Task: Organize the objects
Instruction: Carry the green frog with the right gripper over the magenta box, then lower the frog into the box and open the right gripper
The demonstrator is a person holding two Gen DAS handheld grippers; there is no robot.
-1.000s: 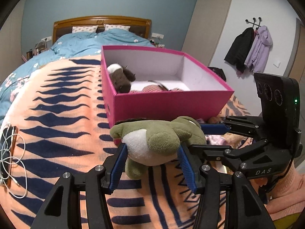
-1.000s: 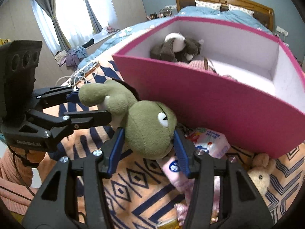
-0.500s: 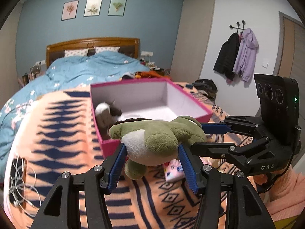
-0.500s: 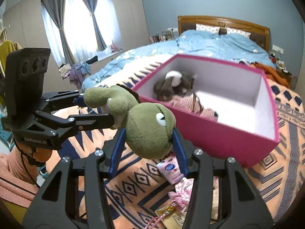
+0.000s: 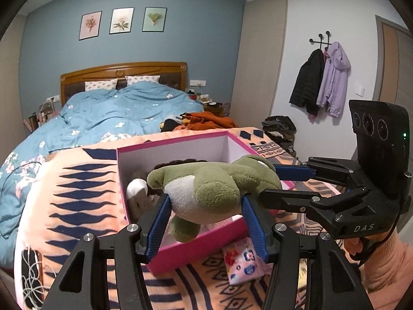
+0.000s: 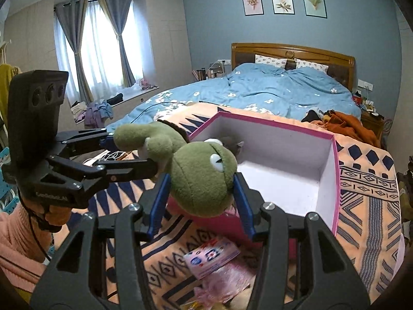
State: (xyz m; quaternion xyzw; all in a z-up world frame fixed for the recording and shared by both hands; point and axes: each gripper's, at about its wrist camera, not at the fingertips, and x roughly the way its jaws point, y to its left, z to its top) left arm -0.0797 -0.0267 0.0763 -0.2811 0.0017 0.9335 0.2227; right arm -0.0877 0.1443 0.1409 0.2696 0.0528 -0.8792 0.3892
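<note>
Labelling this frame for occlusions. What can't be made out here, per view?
- Left wrist: brown plush in the pink box, mostly hidden by the green frog plush.
- Right wrist: same plush, only a grey ear shows behind the frog's head.
- Right wrist: pink packet, print too small to read.

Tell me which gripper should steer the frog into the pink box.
Right, probably: right gripper clamps the frog by its head, nearest the pink box; left gripper holds the body farther out.

Frog [image 5: 214, 188] above box [image 5: 180, 255] on blanket [image 5: 77, 206]
</note>
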